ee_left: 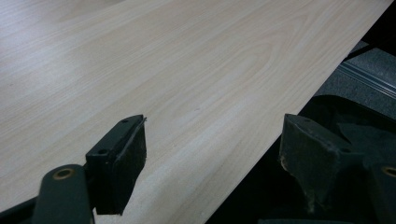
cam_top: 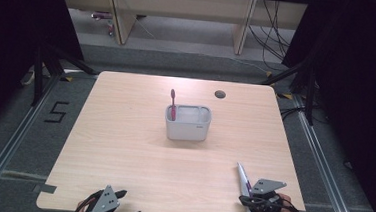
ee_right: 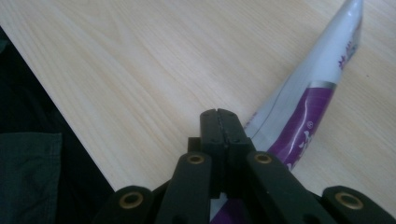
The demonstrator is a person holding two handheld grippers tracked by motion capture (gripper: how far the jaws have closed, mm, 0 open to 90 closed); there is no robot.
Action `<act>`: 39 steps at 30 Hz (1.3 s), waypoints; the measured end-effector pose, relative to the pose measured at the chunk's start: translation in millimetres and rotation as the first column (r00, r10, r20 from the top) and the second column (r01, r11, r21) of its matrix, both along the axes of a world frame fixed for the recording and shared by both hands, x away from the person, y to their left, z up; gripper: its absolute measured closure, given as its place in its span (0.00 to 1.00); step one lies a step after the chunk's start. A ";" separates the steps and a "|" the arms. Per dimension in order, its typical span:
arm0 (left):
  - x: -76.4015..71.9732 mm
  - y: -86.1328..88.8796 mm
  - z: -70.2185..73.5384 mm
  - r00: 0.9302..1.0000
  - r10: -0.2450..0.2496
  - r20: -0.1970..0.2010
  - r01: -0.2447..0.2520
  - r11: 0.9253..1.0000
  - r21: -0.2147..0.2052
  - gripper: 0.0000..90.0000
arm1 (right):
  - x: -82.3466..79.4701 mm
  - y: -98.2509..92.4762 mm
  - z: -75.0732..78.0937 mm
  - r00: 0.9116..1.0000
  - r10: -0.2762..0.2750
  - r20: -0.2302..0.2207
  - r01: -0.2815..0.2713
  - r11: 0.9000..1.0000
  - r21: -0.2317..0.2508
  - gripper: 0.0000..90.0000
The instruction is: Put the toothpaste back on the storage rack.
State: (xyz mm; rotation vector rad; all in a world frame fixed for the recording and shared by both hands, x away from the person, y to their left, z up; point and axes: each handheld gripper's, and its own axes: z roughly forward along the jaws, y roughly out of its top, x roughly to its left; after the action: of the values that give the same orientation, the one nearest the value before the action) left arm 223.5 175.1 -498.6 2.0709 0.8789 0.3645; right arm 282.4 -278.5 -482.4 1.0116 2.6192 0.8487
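A white and purple toothpaste tube [cam_top: 242,176] lies near the table's front right corner. My right gripper [cam_top: 246,200] sits low over its near end, shut. In the right gripper view the gripper's [ee_right: 221,114] jaws are pressed together with nothing between them, and the tube [ee_right: 308,93] runs beside and under them, away to the upper right. A grey holder [cam_top: 187,128] stands at mid-table with a pink toothbrush [cam_top: 172,104] upright in its left side. My left gripper [cam_top: 128,204] rests open at the front left edge [ee_left: 215,140], jaws wide apart and holding nothing.
The light wooden table [cam_top: 123,146] has a round cable hole [cam_top: 220,94] at the back right. Its front edge runs right under both grippers. Dark floor and rails surround the table.
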 end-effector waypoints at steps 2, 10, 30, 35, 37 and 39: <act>0.6 -0.3 0.2 1.000 -0.004 -0.003 0.004 1.000 -0.005 0.25 | -0.2 -2.1 -0.1 1.000 -0.011 0.004 0.011 1.000 -0.001 1.00; 0.3 0.3 0.4 1.000 -0.011 -0.001 0.011 1.000 0.011 0.25 | 1.5 -17.4 1.6 0.999 -0.036 0.001 0.036 0.999 -0.024 1.00; 0.8 -1.3 -1.2 1.000 -0.009 0.004 0.009 1.000 0.009 0.25 | 11.0 -40.2 3.8 0.994 -0.108 0.011 0.109 0.992 -0.063 1.00; 0.7 -1.3 -0.8 1.000 -0.008 -0.004 0.008 1.000 0.010 0.25 | 9.4 -39.9 4.5 0.987 -0.155 -0.037 0.153 0.987 -0.050 1.00; 0.9 0.2 -0.3 1.000 -0.016 0.001 0.016 0.999 0.033 0.25 | 11.6 -43.0 3.4 0.991 -0.136 0.002 0.136 0.989 -0.058 1.00; 1.2 0.0 -0.1 1.000 -0.009 0.001 0.009 1.000 0.025 0.25 | 8.2 -42.0 5.8 0.986 -0.162 -0.035 0.161 0.986 -0.038 1.00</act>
State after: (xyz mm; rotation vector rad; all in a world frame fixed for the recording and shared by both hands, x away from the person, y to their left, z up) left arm 224.7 175.1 -498.7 2.0970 0.8682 0.3729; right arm 290.6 -320.5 -476.7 1.2226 2.5309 0.7504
